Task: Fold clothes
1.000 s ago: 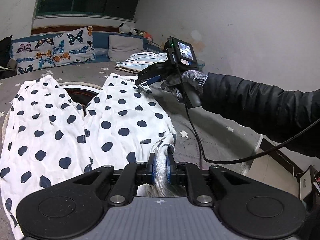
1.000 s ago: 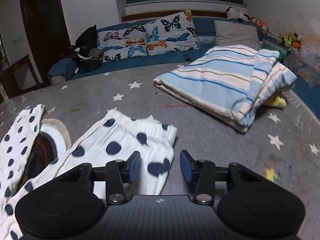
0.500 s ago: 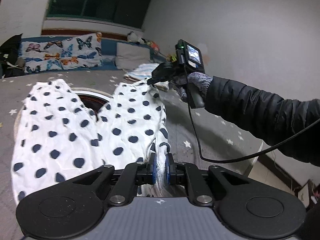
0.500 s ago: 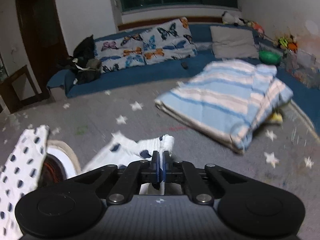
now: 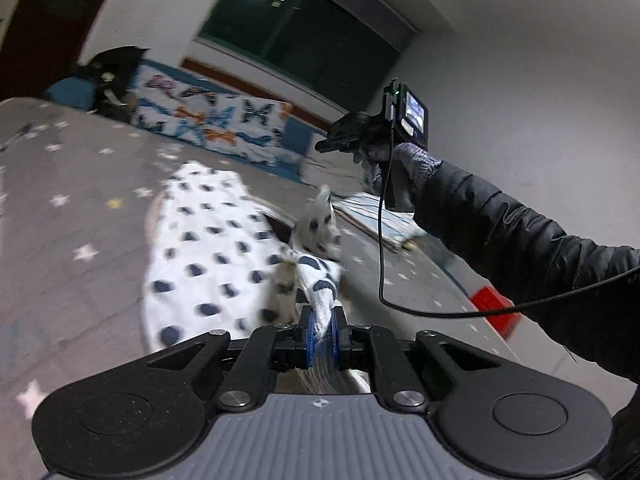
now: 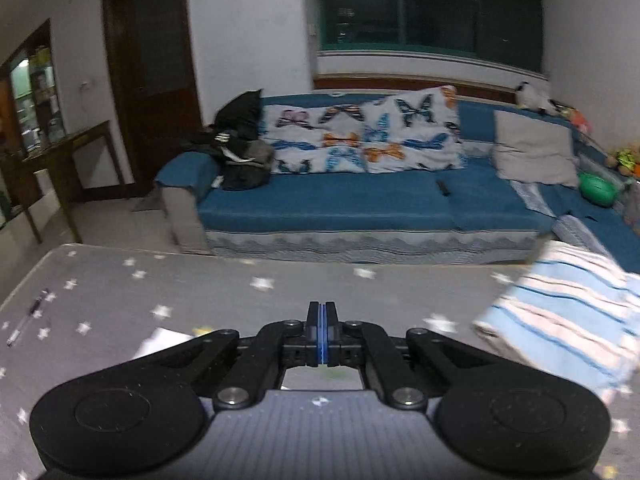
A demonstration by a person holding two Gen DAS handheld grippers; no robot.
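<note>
**Polka-dot garment pinched and lifted over the star-print cover**

The white garment with dark blue dots (image 5: pixel 208 248) lies spread on a grey star-print cover (image 5: pixel 68 184), its near edge gathered into a twisted rope that runs up into the left gripper (image 5: pixel 320 330). That gripper's blue pads are clamped narrowly on the bunched cloth, which fills the small gap between them. A second part of the garment rises in a blurred peak further off, below the right gripper (image 5: pixel 326 146) as seen from the left wrist camera; that peak does not visibly reach the tool.

In the right wrist view the right gripper (image 6: pixel 322 332) has its pads pressed flat together; no cloth can be made out between them, so whether it holds the garment cannot be told. A hand in a grey knit glove (image 5: pixel 400 164), with a black padded sleeve (image 5: pixel 520 236), grips this tool, and a small lit screen (image 5: pixel 414 114) sits on it; nothing on the screen is legible. A black cable (image 5: pixel 384 272) hangs from it.

Nearby on the cover lie a folded blue-and-white striped blanket (image 6: pixel 568 316) and a pen (image 6: pixel 26 318). Beyond stands a blue sofa (image 6: pixel 360 204) with butterfly-print cushions (image 6: pixel 360 136), a plain grey cushion (image 6: pixel 532 148) and a dark bag (image 6: pixel 240 152). No writing can be read anywhere.
</note>
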